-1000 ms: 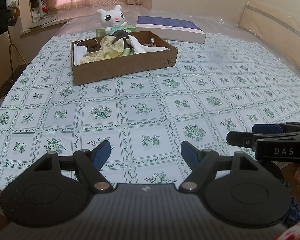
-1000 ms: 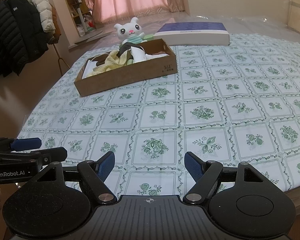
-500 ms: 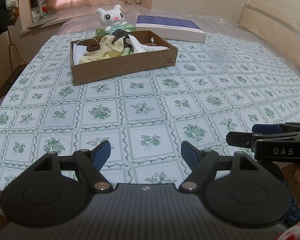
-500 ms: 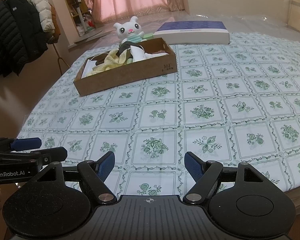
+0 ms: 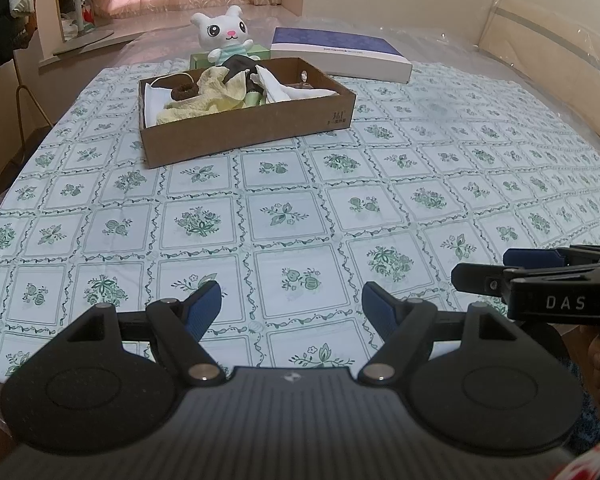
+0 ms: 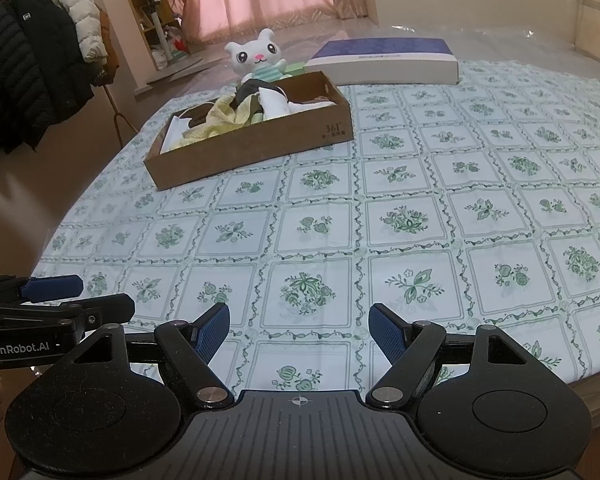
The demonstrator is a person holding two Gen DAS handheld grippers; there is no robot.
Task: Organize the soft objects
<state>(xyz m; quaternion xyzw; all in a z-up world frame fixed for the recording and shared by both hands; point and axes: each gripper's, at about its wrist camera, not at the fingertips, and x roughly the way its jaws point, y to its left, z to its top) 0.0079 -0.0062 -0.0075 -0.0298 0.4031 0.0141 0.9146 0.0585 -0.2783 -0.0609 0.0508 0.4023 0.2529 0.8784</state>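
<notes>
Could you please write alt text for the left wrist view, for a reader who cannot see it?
A shallow brown cardboard box of crumpled yellow, white and dark fabrics sits far off on a green-and-white floral tablecloth, a white plush bunny behind it. In the foreground the left gripper hangs with jaws open and empty.

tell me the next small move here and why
Probably reach the left tongs forward toward the cardboard box. Both the left and right tongs are open and empty above the tablecloth, while the soft things, such as the yellow cloth, lie heaped in the box farther up the cloth, on its left side.
</notes>
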